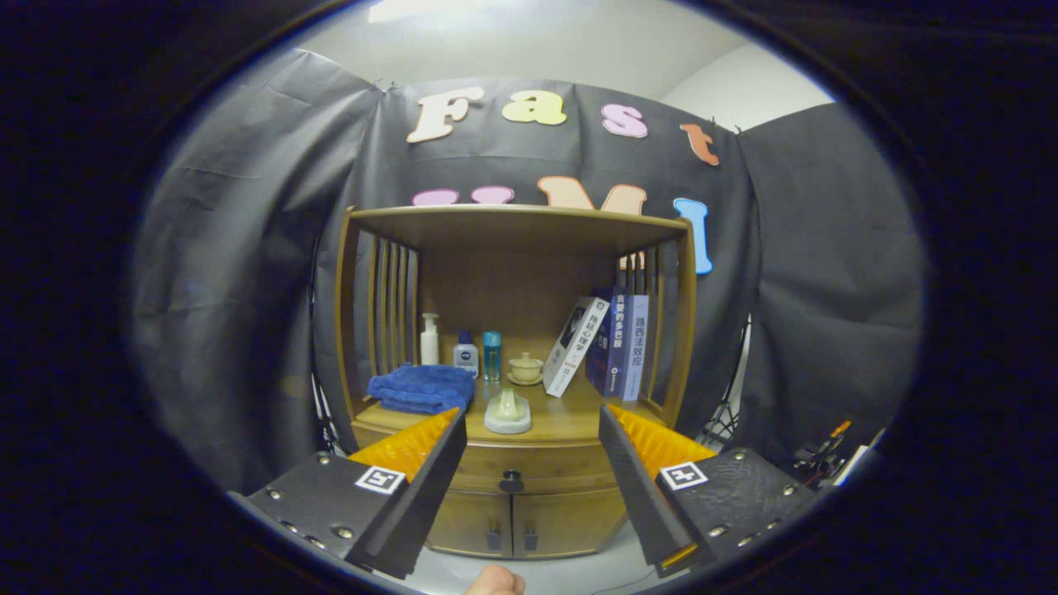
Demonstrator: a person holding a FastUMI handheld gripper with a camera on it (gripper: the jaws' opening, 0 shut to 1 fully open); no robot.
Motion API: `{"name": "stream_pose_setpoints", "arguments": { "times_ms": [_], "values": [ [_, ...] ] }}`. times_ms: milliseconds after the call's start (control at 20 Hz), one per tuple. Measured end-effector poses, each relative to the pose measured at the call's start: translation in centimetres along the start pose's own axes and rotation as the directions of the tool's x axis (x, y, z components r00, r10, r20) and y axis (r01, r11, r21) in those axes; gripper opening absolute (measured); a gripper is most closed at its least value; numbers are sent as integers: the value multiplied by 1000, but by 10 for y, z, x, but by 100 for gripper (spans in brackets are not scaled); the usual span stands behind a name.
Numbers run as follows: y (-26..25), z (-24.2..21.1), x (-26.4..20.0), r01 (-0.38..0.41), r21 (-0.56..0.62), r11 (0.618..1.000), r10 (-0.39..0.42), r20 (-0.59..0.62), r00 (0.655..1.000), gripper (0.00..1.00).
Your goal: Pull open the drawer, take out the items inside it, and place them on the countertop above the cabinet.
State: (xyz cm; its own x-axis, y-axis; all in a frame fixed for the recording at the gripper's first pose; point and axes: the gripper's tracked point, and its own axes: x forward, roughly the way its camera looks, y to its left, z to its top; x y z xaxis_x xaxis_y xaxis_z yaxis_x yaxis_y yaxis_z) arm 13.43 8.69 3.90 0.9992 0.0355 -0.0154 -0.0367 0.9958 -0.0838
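While jaws gape, gripper (529,421) faces closed drawer (529,471) — nothing held

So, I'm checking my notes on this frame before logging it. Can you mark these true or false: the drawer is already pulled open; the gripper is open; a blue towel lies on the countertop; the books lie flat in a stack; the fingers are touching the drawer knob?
1. The wooden cabinet's drawer is pulled open. False: it sits closed, its front flush.
2. The gripper is open. True: its fingers stand wide apart with nothing between them.
3. A folded blue towel lies on the wooden countertop. True.
4. The books lie flat in a stack. False: they stand, leaning.
5. The fingers touch the small dark round drawer knob. False: the knob lies beyond them, untouched.
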Motion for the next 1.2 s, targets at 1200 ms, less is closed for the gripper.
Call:
{"name": "stream_pose_setpoints", "arguments": {
  "times_ms": [1200],
  "values": [
    [-15, -4, -19, 22, 15, 1000, -22, 32, 999, 96]
  ]
}}
